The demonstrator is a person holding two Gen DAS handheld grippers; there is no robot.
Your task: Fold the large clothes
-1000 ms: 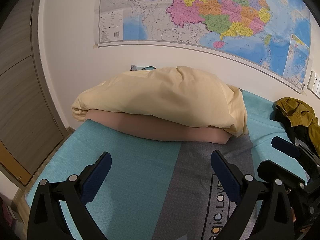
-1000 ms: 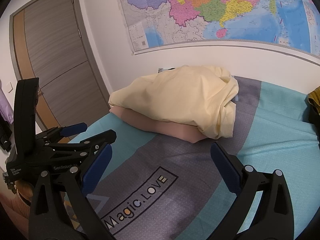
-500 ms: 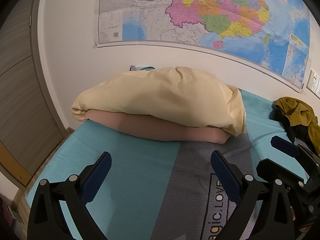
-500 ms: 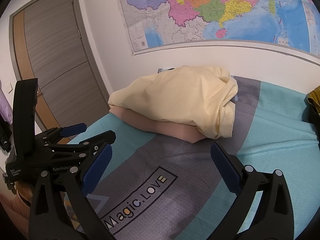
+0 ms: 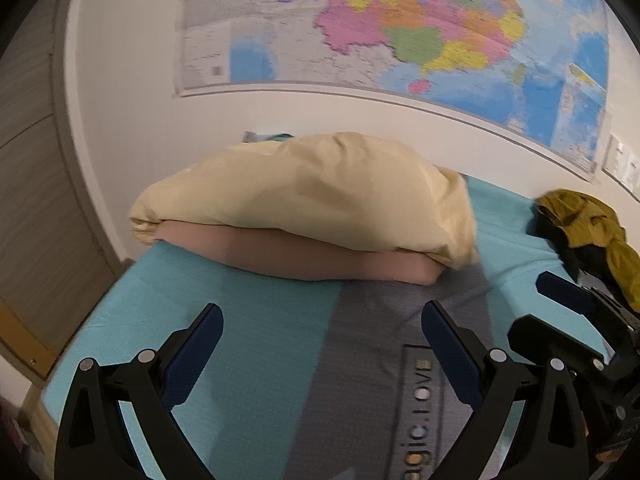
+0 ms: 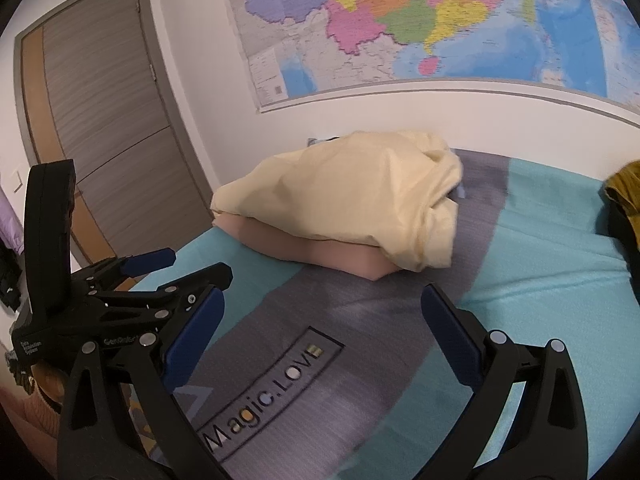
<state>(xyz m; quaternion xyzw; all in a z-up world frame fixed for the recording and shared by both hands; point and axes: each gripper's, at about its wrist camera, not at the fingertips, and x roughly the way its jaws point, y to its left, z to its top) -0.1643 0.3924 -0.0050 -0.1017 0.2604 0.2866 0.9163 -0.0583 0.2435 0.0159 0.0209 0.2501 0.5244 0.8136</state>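
Observation:
A crumpled olive-yellow and black garment (image 5: 588, 228) lies on the bed at the far right; only its edge (image 6: 624, 192) shows in the right wrist view. My left gripper (image 5: 322, 334) hovers open over the teal and grey bed cover (image 5: 256, 320), nothing between its blue pads. My right gripper (image 6: 320, 320) is also open and empty above the grey stripe with the "Magic.LOVE" print (image 6: 272, 392). Each gripper shows at the edge of the other's view. Neither touches the garment.
A pale yellow duvet (image 5: 312, 196) sits folded on a pink pillow (image 5: 320, 256) at the head of the bed, against the white wall with a large map (image 5: 400, 28). A grey-brown door (image 6: 104, 128) stands to the left.
Both views have shifted and blurred slightly; the grippers have moved a little over the bed. Both stay open and empty.

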